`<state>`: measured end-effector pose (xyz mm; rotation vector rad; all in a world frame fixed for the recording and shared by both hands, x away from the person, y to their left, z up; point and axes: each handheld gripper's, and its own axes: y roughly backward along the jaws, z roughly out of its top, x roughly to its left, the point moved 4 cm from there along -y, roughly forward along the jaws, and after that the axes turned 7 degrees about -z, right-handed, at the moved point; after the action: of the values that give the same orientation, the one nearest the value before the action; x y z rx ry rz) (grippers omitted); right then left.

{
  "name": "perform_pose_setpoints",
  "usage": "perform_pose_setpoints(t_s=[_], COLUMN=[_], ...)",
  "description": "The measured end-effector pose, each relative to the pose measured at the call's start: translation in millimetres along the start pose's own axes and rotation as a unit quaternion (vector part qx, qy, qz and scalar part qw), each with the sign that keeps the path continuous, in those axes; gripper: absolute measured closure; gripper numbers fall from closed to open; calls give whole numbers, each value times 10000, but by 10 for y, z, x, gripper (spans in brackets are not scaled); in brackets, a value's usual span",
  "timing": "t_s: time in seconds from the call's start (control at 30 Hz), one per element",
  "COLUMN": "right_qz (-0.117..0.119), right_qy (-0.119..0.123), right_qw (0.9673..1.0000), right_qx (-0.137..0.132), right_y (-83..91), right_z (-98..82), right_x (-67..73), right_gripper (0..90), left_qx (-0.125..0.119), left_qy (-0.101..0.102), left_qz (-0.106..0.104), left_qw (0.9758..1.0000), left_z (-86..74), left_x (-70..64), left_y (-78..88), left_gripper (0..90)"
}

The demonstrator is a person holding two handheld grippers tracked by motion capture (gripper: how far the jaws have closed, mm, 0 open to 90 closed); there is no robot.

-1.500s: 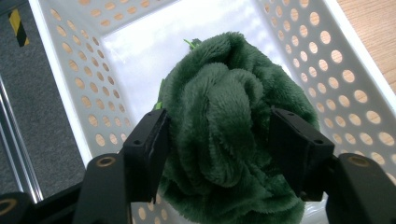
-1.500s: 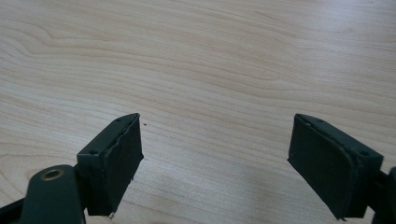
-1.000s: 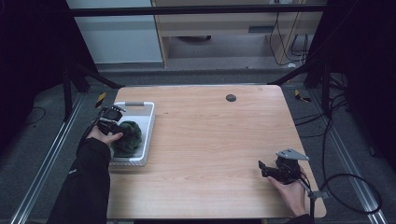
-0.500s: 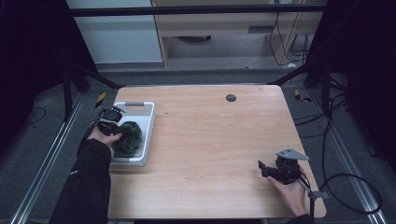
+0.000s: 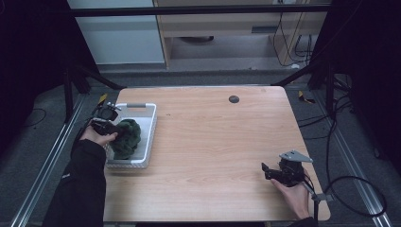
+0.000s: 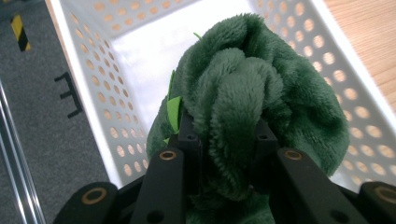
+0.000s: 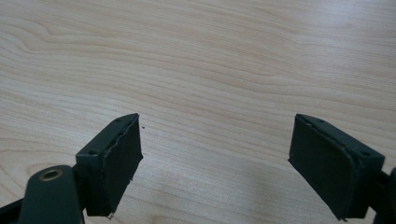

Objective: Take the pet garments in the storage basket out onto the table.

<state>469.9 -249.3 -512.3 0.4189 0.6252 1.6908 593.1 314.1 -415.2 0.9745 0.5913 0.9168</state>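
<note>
Plush (image 6: 252,93), dark green and bunched, sits inside the white perforated basket (image 5: 146,124), filling its near half; far half of the basket floor is bare. Left gripper (image 5: 109,127) is clenched on it: in the left gripper view both jaws bite into a fold of pile at the plush's near side, fabric bulging up and over them. A small bright green tag (image 6: 173,112) sticks out of the plush just beside the left jaw. Key relation: the plush lies straight ahead of the left gripper along its jaw axis, towards the basket's inner side, with its long axis running along the basket's length as far as I can tell from the high view. Left hand (image 5: 94,137) is at the basket's outer wall, so a lift looks like the natural way out. Basket sits at the table's (image 5: 213,142) left edge. Right gripper (image 5: 272,172) is well apart from the basket, at the opposite near corner, jaws spread wide over bare wood, gripping nothing. Left is the nearer hand by far. Risk, my guess: grip holds one fold only, so the rest may sag or snag the rim.
</note>
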Motion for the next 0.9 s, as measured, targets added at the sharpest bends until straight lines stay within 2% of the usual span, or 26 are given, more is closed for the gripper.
perform_pose_setpoints(t_s=[0.33,0.6,0.67,0.87,0.9], right_qz=[-8,-14,-24,-12,-10], right_qy=[-28,1,6,31,30], right_qw=[10000,10000,10000,10000,10000], right_qx=[22,18,10,5,1], right_y=[7,3,2,3,3], right_z=[-3,-5,-4,-2,-1], right_x=[1,3,2,4,5], right_gripper=[167,165,164,164,164], left_qx=[-293,-495,-506,-541,-516], left_qy=[-213,-413,-514,-699,-812], left_qz=[-46,-71,-92,-171,-185], left_qw=[9993,9979,9974,9959,9952], left_z=[46,67,74,94,104], left_x=[-95,-173,-214,-319,-367], left_y=[382,690,793,908,936], left_gripper=[721,722,722,723,723])
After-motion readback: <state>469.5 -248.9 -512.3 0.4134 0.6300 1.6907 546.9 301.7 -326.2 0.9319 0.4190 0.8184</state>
